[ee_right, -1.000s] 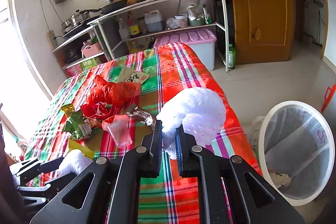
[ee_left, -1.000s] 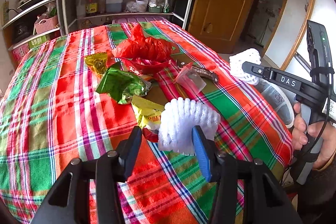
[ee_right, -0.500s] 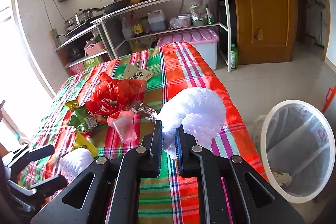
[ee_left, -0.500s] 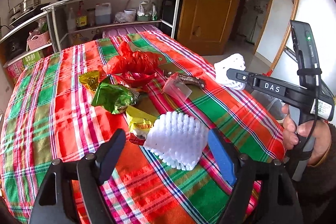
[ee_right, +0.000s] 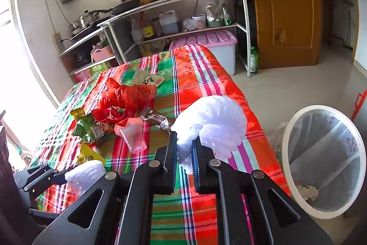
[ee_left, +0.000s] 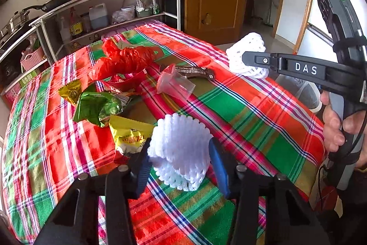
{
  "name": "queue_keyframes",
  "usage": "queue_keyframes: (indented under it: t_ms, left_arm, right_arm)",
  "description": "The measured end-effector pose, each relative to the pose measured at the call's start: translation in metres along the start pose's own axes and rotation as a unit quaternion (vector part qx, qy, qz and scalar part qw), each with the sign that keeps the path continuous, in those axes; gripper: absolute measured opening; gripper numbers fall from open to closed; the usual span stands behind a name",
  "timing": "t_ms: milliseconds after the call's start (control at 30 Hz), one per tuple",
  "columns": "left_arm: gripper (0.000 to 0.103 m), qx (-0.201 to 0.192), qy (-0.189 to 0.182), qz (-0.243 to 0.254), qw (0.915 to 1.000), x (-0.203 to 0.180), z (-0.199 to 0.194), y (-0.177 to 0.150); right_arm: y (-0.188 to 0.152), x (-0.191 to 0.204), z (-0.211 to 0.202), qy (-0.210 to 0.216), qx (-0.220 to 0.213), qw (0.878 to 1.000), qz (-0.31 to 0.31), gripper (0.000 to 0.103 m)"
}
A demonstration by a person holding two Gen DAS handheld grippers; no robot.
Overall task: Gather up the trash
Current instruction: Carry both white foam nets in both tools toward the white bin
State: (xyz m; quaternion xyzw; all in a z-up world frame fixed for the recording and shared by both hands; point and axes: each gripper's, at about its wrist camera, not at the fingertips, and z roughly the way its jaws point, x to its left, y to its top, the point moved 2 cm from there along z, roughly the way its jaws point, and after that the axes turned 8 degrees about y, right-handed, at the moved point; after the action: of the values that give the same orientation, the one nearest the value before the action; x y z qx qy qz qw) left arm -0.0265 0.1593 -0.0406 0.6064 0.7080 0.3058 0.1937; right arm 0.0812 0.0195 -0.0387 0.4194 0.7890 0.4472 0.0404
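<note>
Near the bench's (ee_left: 240, 107) front edge, the left gripper's (ee_left: 179, 164) jaws have just been closing around a light, squashy foam net (ee_left: 181, 148); grip its middle gently. The right gripper (ee_right: 184, 153) pinches another foam sleeve (ee_right: 213, 123).

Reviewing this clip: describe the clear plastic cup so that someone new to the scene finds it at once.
Start at the plaid tablecloth and find the litter pile near its middle. The clear plastic cup lies on its side at the pile's edge, just in front of the dark brown wrapper. It is the only see-through, rigid piece among crumpled wrappers and bags.
</note>
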Motion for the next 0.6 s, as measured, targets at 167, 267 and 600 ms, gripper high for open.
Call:
queue_keyframes:
  t_ms: [167, 267, 600]
  left_arm:
    - [0.025, -0.008, -0.006, 0.001, 0.9999, -0.002, -0.003, 0.005]
    - [0.023, -0.012, -0.016, -0.005, 0.9998, -0.002, -0.006, 0.009]
    - [0.023, -0.039, -0.045, 0.005, 0.9982, -0.025, -0.016, 0.037]
  right_arm:
    - [-0.001, -0.003, -0.001, -0.001, -0.001, 1.000, 0.005, 0.012]
    - [-0.001, -0.006, -0.006, -0.002, -0.005, 1.000, 0.007, 0.012]
    - [0.001, -0.023, -0.031, -0.013, -0.028, 0.999, 0.020, 0.012]
